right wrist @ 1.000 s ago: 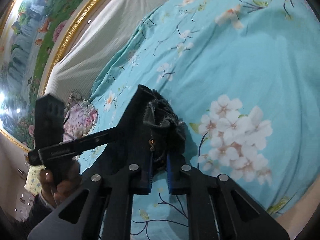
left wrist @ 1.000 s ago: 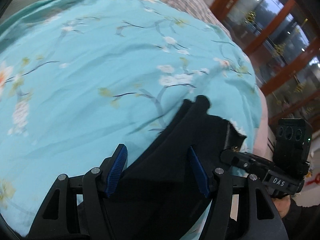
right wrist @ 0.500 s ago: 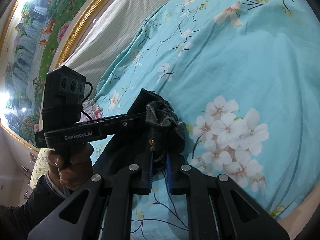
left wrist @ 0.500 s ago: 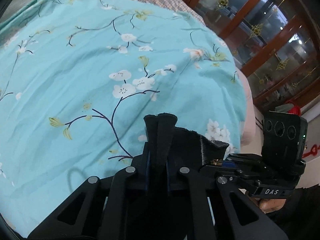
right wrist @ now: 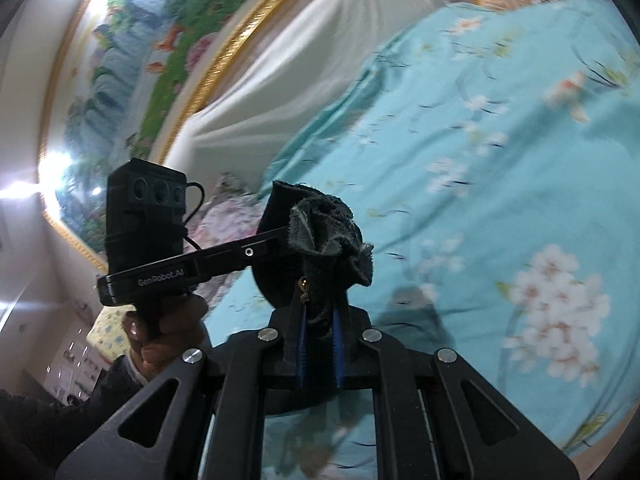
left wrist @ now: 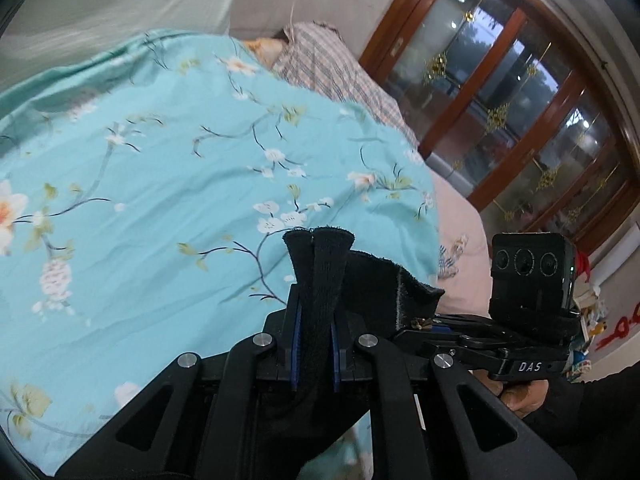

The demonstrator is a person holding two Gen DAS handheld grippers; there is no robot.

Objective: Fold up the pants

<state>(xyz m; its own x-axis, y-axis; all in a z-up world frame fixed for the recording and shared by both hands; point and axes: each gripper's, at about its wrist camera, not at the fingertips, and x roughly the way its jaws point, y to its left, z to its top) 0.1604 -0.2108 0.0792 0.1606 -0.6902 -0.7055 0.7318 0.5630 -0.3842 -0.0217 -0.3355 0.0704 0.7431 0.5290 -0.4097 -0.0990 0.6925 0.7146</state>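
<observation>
The black pants hang bunched between both grippers, lifted above the turquoise flowered bedspread. In the left wrist view my left gripper is shut on a folded edge of the dark fabric, which sticks up past its blue pads. The fabric runs right to the other gripper, whose camera housing sits close by. In the right wrist view my right gripper is shut on a crumpled part of the pants near a brass zipper pull. The left gripper's housing and a hand are just to its left.
The bedspread covers a wide bed. A plaid pillow lies at its far end, and a pink sheet at its right edge. Wood-framed glass doors stand beyond. A white headboard cover and gold-framed painting are on the left.
The left gripper's jaws have shut on the pants' edge. Both grippers have risen with the fabric and tilted upward, bringing the wall, pillow and painting into view.
</observation>
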